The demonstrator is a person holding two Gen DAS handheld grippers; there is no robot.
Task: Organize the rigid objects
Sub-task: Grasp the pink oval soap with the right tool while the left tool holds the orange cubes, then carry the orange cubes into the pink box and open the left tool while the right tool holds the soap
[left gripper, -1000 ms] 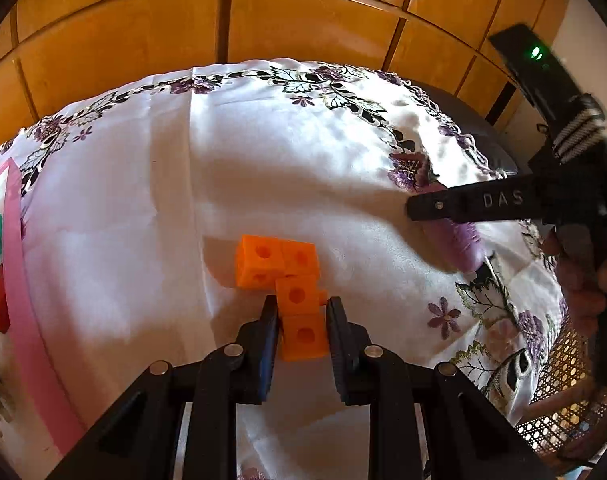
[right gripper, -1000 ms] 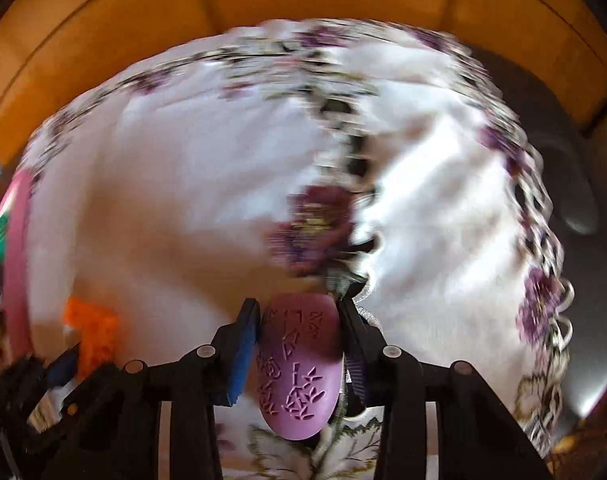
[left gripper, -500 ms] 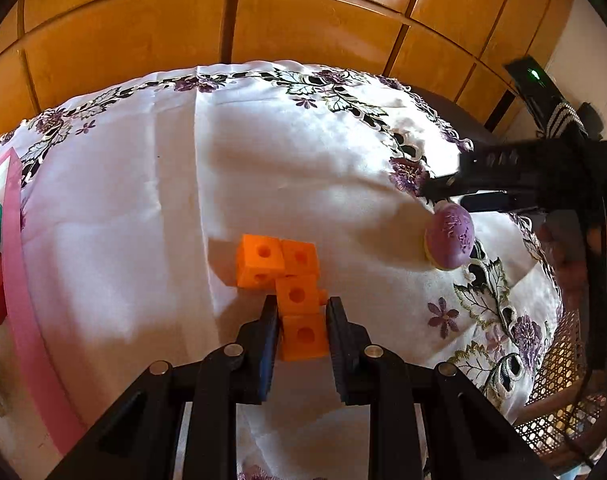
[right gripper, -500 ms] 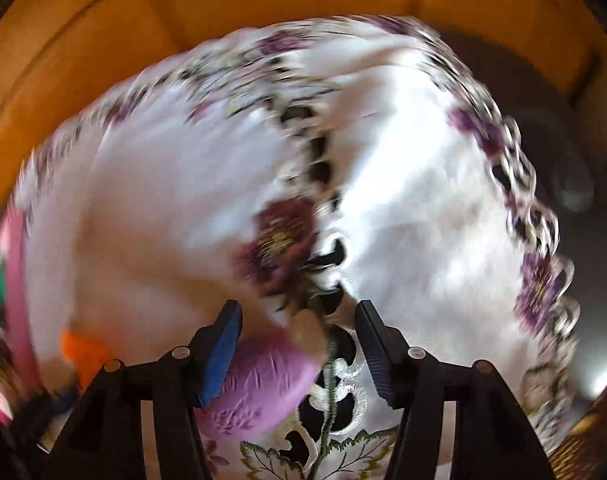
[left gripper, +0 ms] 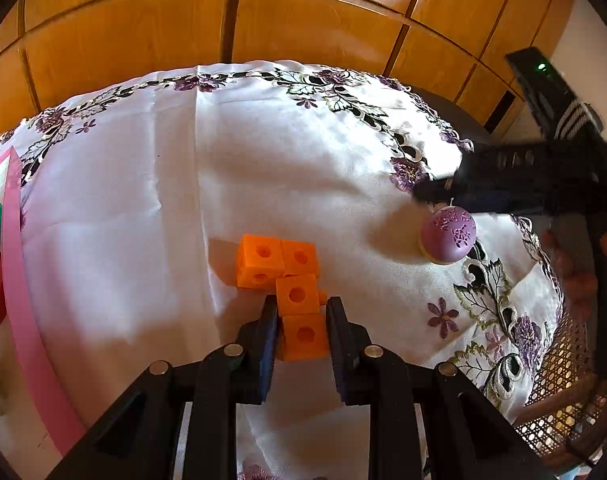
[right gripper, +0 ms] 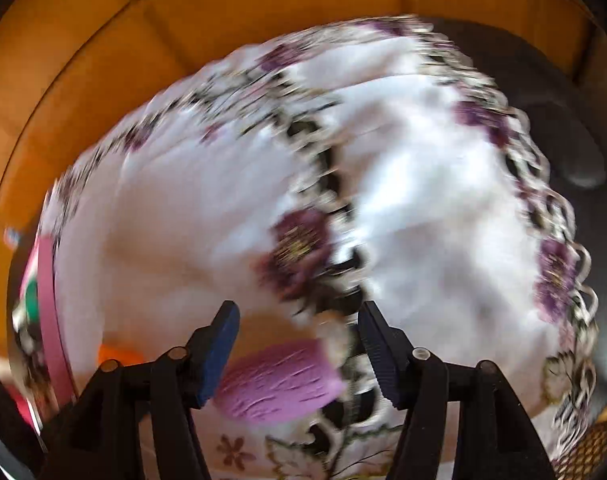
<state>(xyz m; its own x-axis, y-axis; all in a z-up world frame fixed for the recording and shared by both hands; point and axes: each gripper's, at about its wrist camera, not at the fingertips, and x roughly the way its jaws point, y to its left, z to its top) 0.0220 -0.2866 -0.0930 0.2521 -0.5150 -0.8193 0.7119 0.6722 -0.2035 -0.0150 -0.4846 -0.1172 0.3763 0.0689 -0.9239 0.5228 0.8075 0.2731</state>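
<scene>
An orange piece of joined cubes (left gripper: 287,280) lies on the white flowered tablecloth (left gripper: 143,208). My left gripper (left gripper: 301,312) is shut on its nearest cube. To the right a purple embossed egg (left gripper: 447,234) rests on the cloth. My right gripper (left gripper: 431,194) hovers just above and behind it, a hand (left gripper: 571,264) holding it. In the blurred right wrist view the egg (right gripper: 279,380) lies low between the fingers of the right gripper (right gripper: 299,312), whose jaws are opening and stand clear of it.
A pink-rimmed tray (left gripper: 23,300) with green and red pieces sits at the left edge. Wooden panels (left gripper: 263,20) rise behind the table. A woven cane seat (left gripper: 559,400) shows past the cloth's right edge.
The right gripper let go of the purple egg, which now rests on the cloth, and its jaws spread wider. The left gripper kept still on the orange cubes.
</scene>
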